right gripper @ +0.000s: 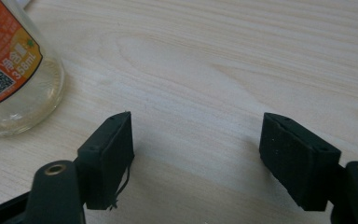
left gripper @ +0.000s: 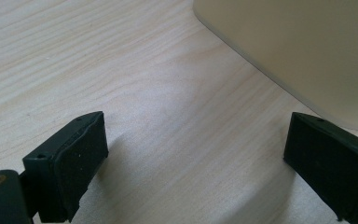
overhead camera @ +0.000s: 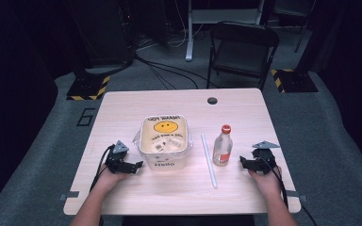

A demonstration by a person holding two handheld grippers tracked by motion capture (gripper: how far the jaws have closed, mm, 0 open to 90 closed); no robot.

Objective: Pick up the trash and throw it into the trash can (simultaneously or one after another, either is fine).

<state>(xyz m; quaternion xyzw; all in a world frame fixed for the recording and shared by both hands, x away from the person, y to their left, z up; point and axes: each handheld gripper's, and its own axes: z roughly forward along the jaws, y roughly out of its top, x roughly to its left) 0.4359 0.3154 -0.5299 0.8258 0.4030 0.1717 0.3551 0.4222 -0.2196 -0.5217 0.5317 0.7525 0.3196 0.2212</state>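
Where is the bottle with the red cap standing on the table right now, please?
In the high view the bottle stands upright right of centre, between the straw and the right claw, touching neither.

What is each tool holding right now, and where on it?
Nothing. The left tool is open beside the tub; the right tool is open beside the bottle.

Two black handheld two-jaw grippers, left (overhead camera: 136, 165) and right (overhead camera: 242, 161): grey three-cornered top plates, black trailing cables, brass-ringed screw holes, foam-like black pads (left gripper: 81, 158). Forearms bare, sleeves unseen.
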